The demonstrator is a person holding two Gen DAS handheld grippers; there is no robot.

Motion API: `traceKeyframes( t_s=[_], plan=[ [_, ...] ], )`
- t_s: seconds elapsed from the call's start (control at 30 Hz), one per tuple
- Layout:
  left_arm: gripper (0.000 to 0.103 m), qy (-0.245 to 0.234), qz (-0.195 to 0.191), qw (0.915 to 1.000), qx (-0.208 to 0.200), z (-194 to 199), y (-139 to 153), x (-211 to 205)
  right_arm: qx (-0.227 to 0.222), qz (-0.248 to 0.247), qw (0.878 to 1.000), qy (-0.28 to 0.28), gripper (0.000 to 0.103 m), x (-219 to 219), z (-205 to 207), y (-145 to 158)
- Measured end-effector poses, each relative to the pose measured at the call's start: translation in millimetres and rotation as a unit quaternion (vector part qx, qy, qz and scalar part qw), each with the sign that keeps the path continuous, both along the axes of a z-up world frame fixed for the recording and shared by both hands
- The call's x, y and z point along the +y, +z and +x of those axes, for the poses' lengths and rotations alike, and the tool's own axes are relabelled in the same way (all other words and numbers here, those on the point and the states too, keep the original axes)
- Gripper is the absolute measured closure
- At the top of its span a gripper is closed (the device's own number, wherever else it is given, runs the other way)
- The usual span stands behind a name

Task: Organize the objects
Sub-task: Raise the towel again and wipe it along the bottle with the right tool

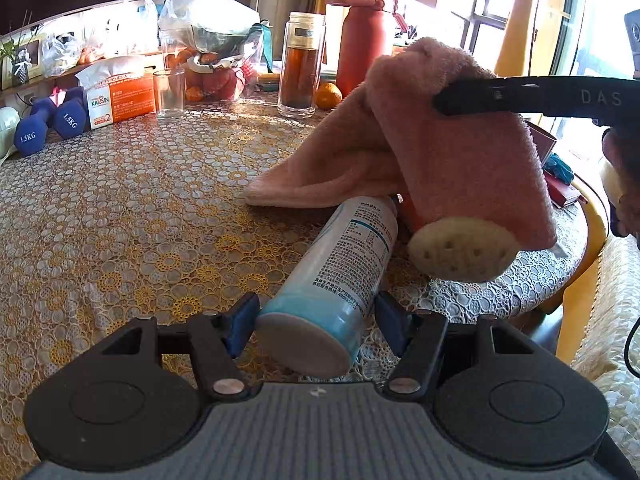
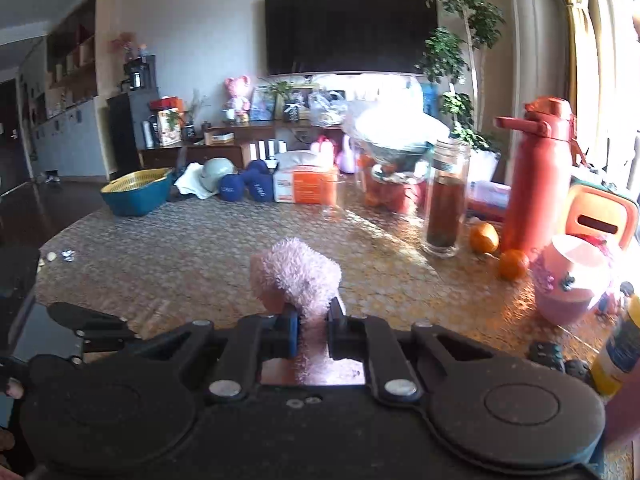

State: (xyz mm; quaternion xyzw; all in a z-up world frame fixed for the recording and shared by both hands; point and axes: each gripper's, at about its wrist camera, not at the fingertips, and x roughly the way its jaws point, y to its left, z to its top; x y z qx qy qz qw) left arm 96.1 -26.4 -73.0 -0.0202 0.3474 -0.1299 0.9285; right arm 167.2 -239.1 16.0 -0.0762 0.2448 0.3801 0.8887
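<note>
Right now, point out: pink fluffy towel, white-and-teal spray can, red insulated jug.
pink fluffy towel (image 1: 472,160), left wrist view, hanging front fold.
white-and-teal spray can (image 1: 344,264), left wrist view, printed side.
red insulated jug (image 2: 538,184), right wrist view, mid body.

The bottle (image 1: 340,276) lies on the table (image 1: 120,220) — towel (image 1: 440,152) behind it, sponge (image 1: 464,250) to its right.

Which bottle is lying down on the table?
The white and blue bottle, lying on its side between the left hand-held gripper's fingers. The red flask and the glass tea bottle both stand upright at the back.
</note>
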Motion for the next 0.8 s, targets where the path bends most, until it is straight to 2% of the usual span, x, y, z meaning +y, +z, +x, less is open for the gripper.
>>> traceKeyframes(
  t_s=[0.17,0.3,0.47,0.63,0.7,0.8],
  plan=[
    [0.040,0.000,0.002,1.0000,-0.001,-0.7,-0.2,-0.1,0.012,-0.005,0.998,0.057,0.091,34.1,-10.0,-5.1],
    [0.040,0.000,0.002,1.0000,-0.002,-0.7,-0.2,-0.3,0.051,-0.006,0.992,0.112,0.092,57.5,-15.4,-12.9],
    [0.040,-0.002,0.010,0.9999,-0.008,-2.8,-0.1,-2.6,0.116,-0.009,0.977,0.180,0.091,77.7,-17.4,-27.1],
    [0.040,-0.005,0.022,0.9996,-0.014,-4.6,-0.4,-6.3,0.194,0.006,0.963,0.189,0.091,85.3,0.5,-41.9],
    [0.040,-0.005,0.022,0.9996,-0.015,-4.6,-0.6,-6.0,0.209,0.016,0.960,0.185,0.092,84.3,7.1,-45.6],
    [0.040,-0.007,0.027,0.9994,-0.018,-5.4,-1.2,-7.3,0.211,0.018,0.963,0.167,0.092,80.6,15.0,-48.0]
  ],
)
